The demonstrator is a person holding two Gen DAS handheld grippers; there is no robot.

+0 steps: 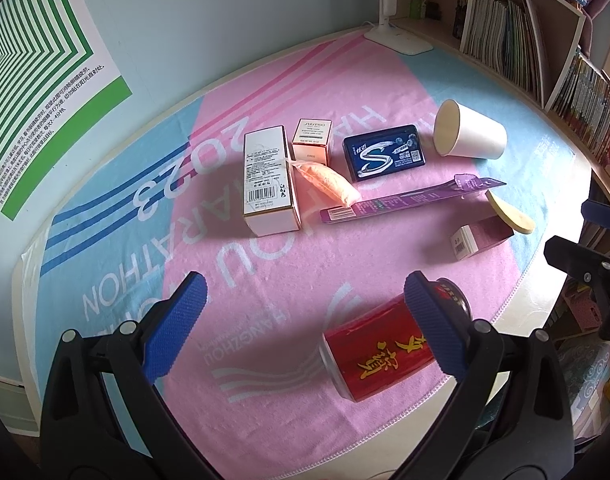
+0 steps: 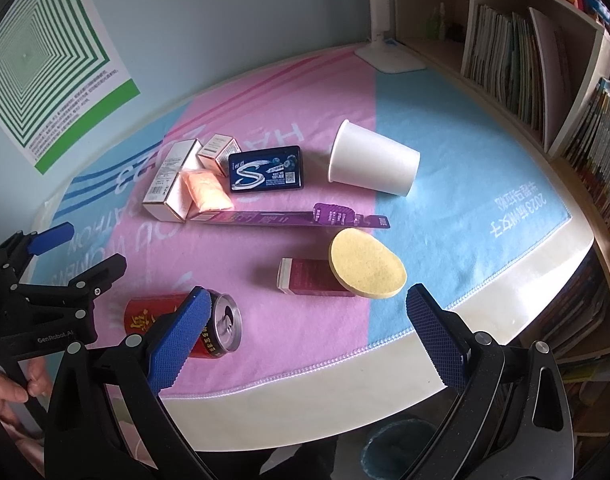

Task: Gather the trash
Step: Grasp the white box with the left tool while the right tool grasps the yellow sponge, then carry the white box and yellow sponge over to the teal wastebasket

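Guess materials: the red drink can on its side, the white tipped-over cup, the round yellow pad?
Red drink can: likely thin metal, glossy printed wall; silvery top with pull-tab opening. White tipped-over cup: probably paper, matte with a rolled rim. Round yellow pad: looks like sponge or foam, porous and dull.

1. Near half of the counter (image 1: 265,420) is open pink cloth. Only the red can (image 1: 385,352) lies there, on its side, against the left claw (image 1: 305,332)'s right pad.
2. Mid-counter is crowded: tall white box (image 1: 267,180), orange pouch (image 1: 329,182), gum tin (image 1: 383,152) and purple strip (image 1: 405,198) bar the way.
3. The blue cloth right of the paper cup (image 2: 373,162) is clear up to the bookshelf (image 2: 525,80).
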